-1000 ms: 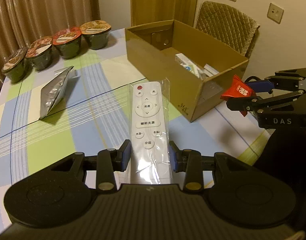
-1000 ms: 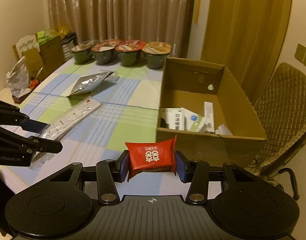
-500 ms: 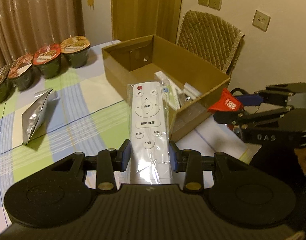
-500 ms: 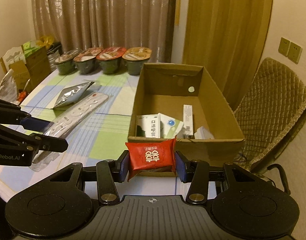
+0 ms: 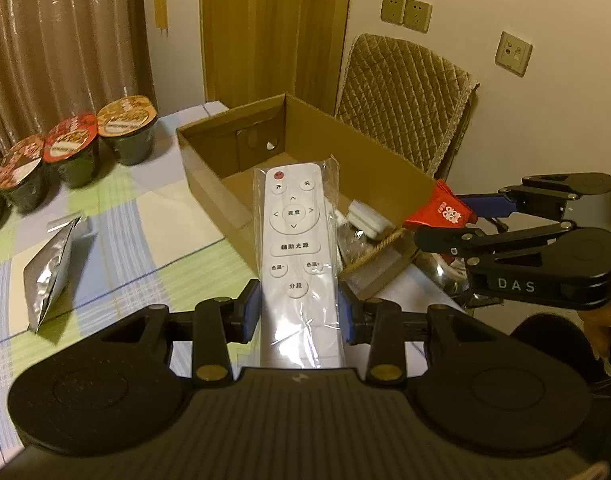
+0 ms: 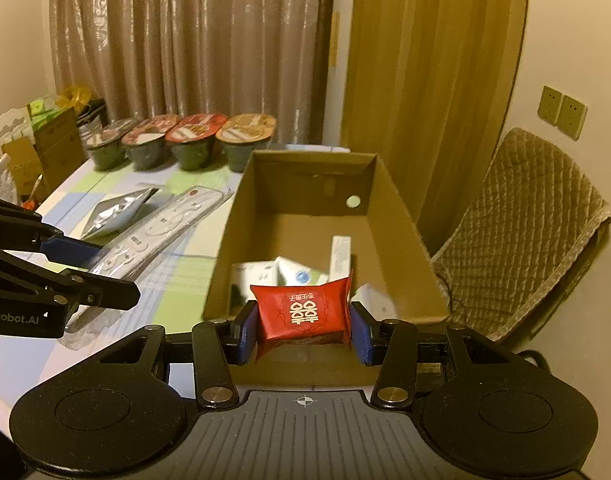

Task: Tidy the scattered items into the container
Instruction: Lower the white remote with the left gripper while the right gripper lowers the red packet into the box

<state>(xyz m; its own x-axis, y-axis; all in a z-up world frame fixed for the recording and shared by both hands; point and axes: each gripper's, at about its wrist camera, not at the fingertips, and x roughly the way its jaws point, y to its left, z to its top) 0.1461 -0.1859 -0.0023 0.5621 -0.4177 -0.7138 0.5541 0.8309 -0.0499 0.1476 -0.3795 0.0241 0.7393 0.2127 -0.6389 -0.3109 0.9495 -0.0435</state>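
Pinching a bagged white remote (image 5: 298, 256), the left gripper (image 5: 298, 312) holds it above the near edge of the cardboard box (image 5: 369, 160). Beside it, the right gripper's (image 6: 304, 330) jaws clamp a red packet (image 6: 304, 312) over the box's near wall, above the counter (image 5: 117, 256).

white remote (image 5: 295, 248), red packet (image 6: 305, 312), checked tablecloth (image 5: 117, 248)

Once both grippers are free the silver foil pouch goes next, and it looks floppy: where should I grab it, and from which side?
Take the foil pouch by its flat crimped top edge, the end toward the noodle cups, coming from above with the gripper across the seam. It lies on its side on the tablecloth, and the puffed middle would likely slip or crush.
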